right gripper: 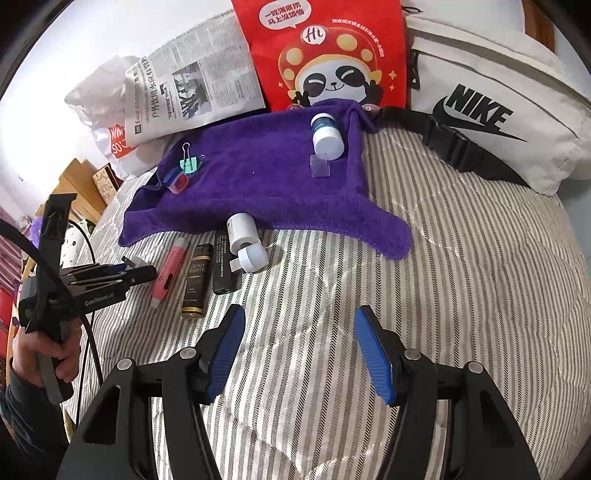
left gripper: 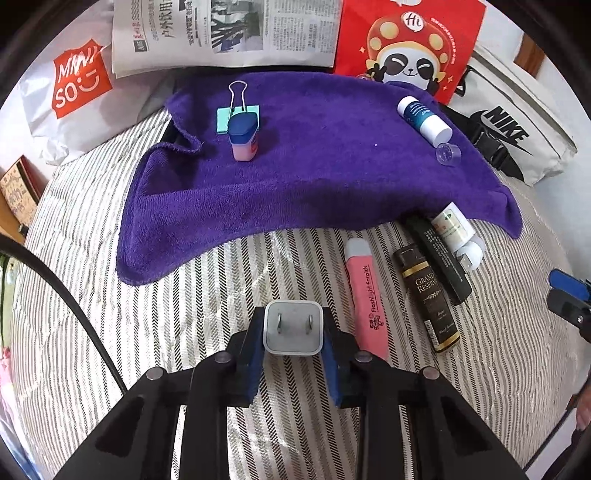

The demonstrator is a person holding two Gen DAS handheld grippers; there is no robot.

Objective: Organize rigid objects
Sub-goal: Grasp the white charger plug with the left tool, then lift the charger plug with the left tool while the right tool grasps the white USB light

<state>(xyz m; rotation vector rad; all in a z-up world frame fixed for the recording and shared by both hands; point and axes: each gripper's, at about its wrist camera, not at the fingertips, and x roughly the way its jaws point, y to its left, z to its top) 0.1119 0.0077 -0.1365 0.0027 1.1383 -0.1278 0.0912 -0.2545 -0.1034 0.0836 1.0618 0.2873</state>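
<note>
My left gripper (left gripper: 293,338) is shut on a white plug adapter (left gripper: 293,326), prongs facing away, just above the striped bedspread; it also shows in the right wrist view (right gripper: 138,271). My right gripper (right gripper: 299,343) is open and empty over the bedspread. On the purple towel (left gripper: 314,177) stand a pink jar with blue lid (left gripper: 242,136), a green binder clip (left gripper: 238,107), a blue-white bottle (left gripper: 424,120) and a clear cap (left gripper: 448,153). In front of the towel lie a pink flashlight (left gripper: 365,299), a dark bottle (left gripper: 428,299), a black tube (left gripper: 439,258) and a white bottle (left gripper: 454,225).
Behind the towel lie a newspaper (left gripper: 221,33), a red panda bag (left gripper: 410,48), a white Nike bag (right gripper: 491,110) and a Miniso bag (left gripper: 74,88). A black cable (left gripper: 74,306) runs at the left. Striped bedspread (right gripper: 461,277) stretches to the right.
</note>
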